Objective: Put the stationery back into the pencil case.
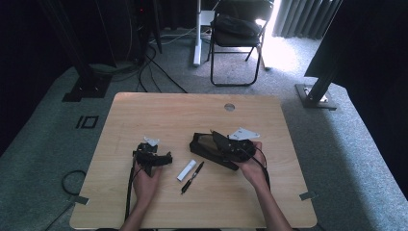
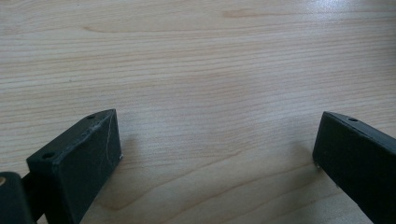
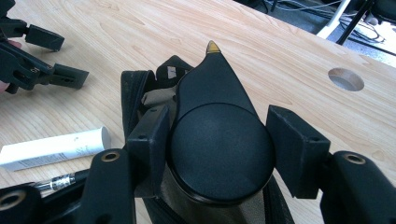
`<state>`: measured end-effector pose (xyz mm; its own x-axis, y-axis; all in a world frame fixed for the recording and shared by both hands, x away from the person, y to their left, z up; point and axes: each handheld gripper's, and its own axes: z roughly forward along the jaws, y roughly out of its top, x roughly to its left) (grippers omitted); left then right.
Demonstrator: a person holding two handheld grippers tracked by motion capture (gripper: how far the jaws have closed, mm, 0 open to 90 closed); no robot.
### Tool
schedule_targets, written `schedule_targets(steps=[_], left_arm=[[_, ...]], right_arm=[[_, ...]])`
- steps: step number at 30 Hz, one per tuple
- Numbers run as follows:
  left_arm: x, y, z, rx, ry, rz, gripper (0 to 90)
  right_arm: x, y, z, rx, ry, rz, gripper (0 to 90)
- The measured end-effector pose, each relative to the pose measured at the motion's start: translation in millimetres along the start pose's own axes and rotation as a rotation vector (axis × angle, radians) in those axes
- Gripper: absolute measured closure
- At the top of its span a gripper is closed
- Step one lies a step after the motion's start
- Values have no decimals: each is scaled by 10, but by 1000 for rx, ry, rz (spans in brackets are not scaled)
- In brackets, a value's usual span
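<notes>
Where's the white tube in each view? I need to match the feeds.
High view: white tube at table centre, just left of the black pouch.
Right gripper view: the tube lies flat at the lower left.
Left gripper view: aimed at bare table wood instead.
Shared landmark: black pen right alongside the tube.

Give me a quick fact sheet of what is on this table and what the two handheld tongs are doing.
surface: wooden table with a round hole near its far edge
right tongs: jaws either side of a round black object with a gold tip, above an open black pouch; firm grip cannot be told
left tongs: open, nothing between them, low over bare wood
loose items: white tube and black pen, side by side between the hands
beyond table: folding chair
</notes>
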<state>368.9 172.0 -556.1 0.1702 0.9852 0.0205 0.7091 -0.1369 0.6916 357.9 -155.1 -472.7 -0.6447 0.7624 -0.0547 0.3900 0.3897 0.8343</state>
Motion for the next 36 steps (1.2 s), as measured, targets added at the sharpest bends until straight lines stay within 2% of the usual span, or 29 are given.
schedule_targets(steps=[15, 36], left_arm=[[-4, 1, 1, 1, -2, 4, 12], [-4, 1, 1, 0, -2, 4, 13]], right_arm=[[3, -39, 53, 18, 10, 6, 417], [17, -73, 106, 42, 18, -9, 417]])
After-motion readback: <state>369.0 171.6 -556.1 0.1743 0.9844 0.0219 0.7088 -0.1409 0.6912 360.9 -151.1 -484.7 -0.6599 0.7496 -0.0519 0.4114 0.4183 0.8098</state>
